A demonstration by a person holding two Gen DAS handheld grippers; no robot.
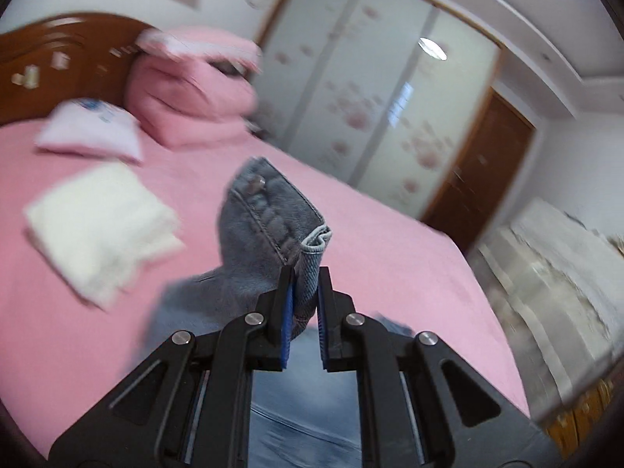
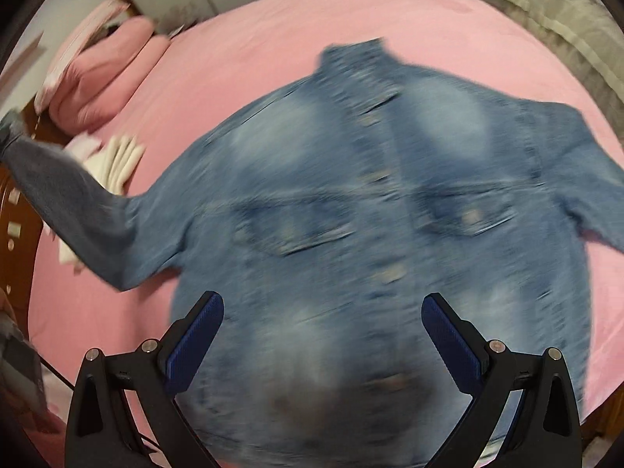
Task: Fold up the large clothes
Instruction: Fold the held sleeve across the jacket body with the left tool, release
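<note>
Left tongs (image 1: 305, 288) clamp jacket sleeve cuff (image 1: 273, 210), lifted; right tongs (image 2: 323, 335) wide, empty above denim jacket (image 2: 351, 202) spread on bed (image 2: 241, 58); folding barely begun

The left wrist camera sits just behind the left tongs (image 1: 304, 273) and looks along them, tilted slightly down and rolled so the room leans. It faces across the pink bed (image 1: 390, 226) toward the far headboard (image 1: 58, 50), the stacked pink bedding (image 1: 195, 89) and the wardrobe (image 1: 370, 89); the denim cuff (image 1: 273, 214) fills its near centre.

The right wrist camera rides behind the right tongs (image 2: 323, 308) and points steeply down, close above the denim jacket (image 2: 370, 195) spread on the bed (image 2: 273, 39).

Both views share the bed, the jacket's raised sleeve (image 2: 78, 202), the white folded stack (image 2: 121, 163) (image 1: 101, 226) and the pink bedding (image 2: 109, 74).
</note>
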